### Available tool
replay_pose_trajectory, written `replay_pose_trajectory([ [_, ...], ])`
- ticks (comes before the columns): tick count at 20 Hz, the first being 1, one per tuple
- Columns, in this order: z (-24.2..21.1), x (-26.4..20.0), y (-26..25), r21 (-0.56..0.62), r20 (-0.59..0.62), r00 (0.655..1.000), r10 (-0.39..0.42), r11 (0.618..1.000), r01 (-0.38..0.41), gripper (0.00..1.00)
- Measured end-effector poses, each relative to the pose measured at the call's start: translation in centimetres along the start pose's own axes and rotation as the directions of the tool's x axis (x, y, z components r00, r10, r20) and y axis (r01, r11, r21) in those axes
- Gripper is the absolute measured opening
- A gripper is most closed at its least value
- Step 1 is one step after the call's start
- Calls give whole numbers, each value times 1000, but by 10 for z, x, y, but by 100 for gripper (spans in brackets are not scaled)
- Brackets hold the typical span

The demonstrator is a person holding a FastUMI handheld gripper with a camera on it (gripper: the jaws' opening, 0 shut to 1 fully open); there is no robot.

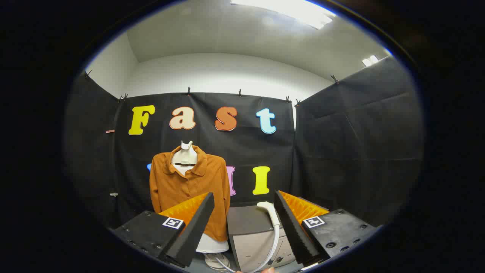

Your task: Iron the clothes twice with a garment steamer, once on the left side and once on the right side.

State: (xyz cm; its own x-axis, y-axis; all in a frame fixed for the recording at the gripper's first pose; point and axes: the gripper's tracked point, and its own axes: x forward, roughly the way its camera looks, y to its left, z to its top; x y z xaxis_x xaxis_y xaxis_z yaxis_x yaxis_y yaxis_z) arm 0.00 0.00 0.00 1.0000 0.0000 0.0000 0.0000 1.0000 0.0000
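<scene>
Gripper (pixel 244 204): jaws spread wide, holding nothing | Steamer: white curved garment steamer head (pixel 268 209) with pale hose lies on a grey box-shaped cabinet (pixel 248 223), between the fingers and just beyond them | Clothes: rust-orange collared button shirt (pixel 182 185) on a white mannequin torso (pixel 184 154), left of the cabinet, partly behind the left finger.

Gripper (pixel 242 231) spread wide, holding nothing, facing the dressed mannequin.

Orange-brown collared shirt (pixel 189 189) sits on a white mannequin torso (pixel 184 154) against the black cloth wall, beyond the left finger. Steamer head (pixel 268 208) with its white hose (pixel 273 242) rests on a grey box unit (pixel 252 231), between the fingers and nearer the right one. The fingers touch neither the shirt nor the steamer.
</scene>
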Motion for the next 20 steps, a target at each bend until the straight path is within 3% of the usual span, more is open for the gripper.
replay_pose_trajectory([
  [20,-4,6,10,7,-3,1000,18,1000,-18,98],
])
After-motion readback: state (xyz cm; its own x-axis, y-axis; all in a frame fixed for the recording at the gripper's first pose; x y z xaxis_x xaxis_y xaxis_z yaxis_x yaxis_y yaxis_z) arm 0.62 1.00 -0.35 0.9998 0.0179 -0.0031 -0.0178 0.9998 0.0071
